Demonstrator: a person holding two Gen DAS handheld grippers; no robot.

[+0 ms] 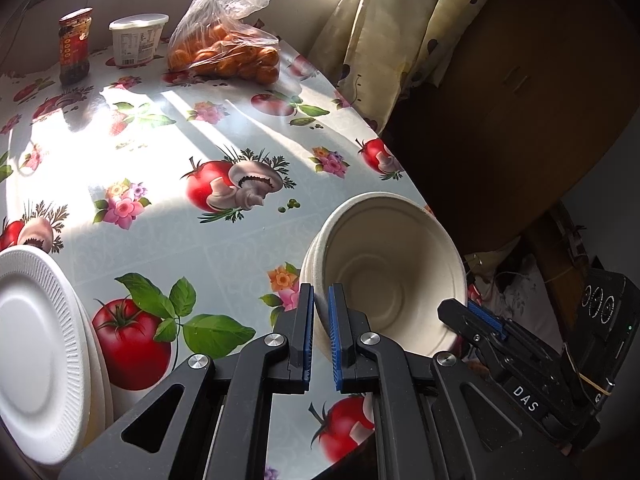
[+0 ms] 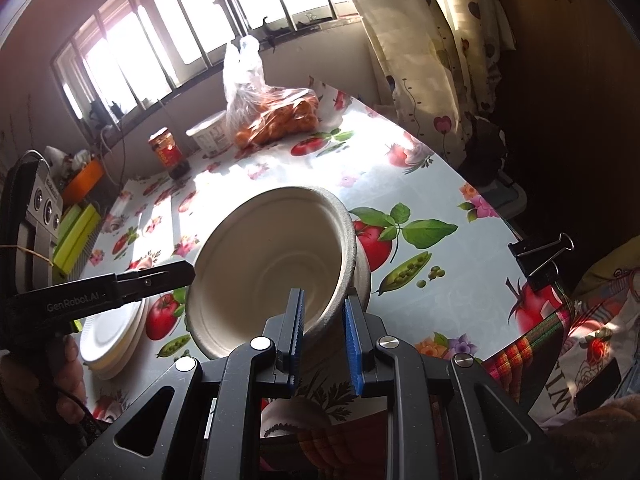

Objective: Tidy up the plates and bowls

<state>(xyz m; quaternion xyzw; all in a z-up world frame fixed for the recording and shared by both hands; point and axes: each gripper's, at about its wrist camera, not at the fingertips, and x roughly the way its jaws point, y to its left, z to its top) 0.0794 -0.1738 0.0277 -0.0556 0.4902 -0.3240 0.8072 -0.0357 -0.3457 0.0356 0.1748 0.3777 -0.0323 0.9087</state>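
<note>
A stack of nested beige paper bowls (image 1: 384,268) is held tilted above the table between both grippers; it also shows in the right wrist view (image 2: 272,272). My left gripper (image 1: 320,336) is shut on the bowls' left rim. My right gripper (image 2: 324,332) is shut on the opposite rim and wall, and it shows at the right in the left wrist view (image 1: 472,316). A stack of white paper plates (image 1: 36,352) lies on the table at the left, also seen in the right wrist view (image 2: 112,332).
On the fruit-print tablecloth (image 1: 224,240) far side stand a sauce jar (image 1: 75,44), a white tub (image 1: 138,38) and a plastic bag of oranges (image 1: 224,52). The table's right edge drops off by a curtain (image 1: 384,40). A binder clip (image 2: 540,254) grips that edge.
</note>
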